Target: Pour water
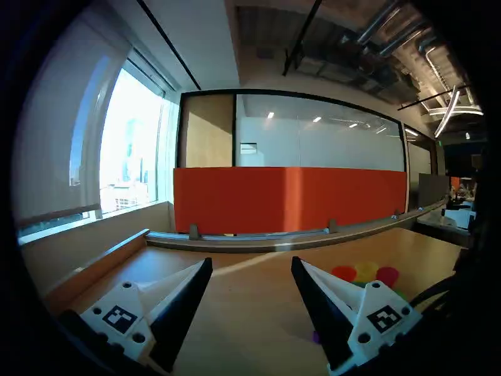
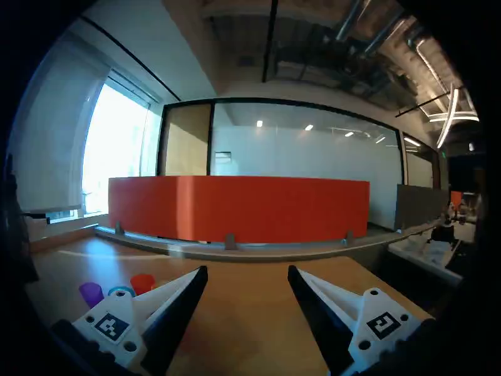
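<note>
Cups (image 1: 366,272) on desk (image 1: 250,326); hand-held grippers (image 1: 251,259) (image 2: 247,268) spread, empty.

Wooden table (image 1: 250,313); cluster of coloured cups (image 1: 366,273) standing on it.

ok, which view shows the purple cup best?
Right gripper view: the purple cup stands in plain sight on the desk. Left gripper view gives just a purple sliver beside a finger, possibly the same cup.

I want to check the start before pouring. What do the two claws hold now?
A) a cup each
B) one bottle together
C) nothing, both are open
C: the left claw and right claw both stand open, with only the table in the gap.
</note>
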{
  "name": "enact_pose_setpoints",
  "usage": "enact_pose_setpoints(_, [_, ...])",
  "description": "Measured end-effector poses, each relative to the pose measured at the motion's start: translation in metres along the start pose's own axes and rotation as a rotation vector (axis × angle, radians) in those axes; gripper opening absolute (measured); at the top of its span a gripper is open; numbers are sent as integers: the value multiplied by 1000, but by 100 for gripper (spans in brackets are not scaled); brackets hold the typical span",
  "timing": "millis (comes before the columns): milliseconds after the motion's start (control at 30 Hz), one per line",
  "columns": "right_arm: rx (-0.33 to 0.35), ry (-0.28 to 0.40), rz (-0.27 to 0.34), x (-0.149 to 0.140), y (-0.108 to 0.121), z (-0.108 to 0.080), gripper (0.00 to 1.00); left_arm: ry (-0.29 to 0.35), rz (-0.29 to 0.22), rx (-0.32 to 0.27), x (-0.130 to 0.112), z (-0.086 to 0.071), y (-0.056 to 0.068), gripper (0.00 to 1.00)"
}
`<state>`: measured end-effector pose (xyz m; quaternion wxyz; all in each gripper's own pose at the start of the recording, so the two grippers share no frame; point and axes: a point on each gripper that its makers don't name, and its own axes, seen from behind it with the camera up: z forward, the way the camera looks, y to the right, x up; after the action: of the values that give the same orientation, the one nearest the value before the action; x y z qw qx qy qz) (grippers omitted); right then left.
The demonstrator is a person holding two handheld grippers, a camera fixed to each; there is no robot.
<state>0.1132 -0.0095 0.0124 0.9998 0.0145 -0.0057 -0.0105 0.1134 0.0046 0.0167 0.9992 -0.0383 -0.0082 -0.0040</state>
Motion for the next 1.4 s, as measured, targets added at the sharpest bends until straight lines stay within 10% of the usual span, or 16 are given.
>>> enact_pose_setpoints(767, [48, -44, 24, 41, -10, 5, 99, -17, -60, -72, 50, 8, 7, 94])
enact_pose_setpoints(1167, [191, -40, 31, 53, -31, 6, 99, -19, 9, -172, 61, 1, 24, 94])
enact_pose_setpoints(1400, [301, -37, 22, 62, -51, 3, 99, -29, -37, -246, 64, -2, 40, 93])
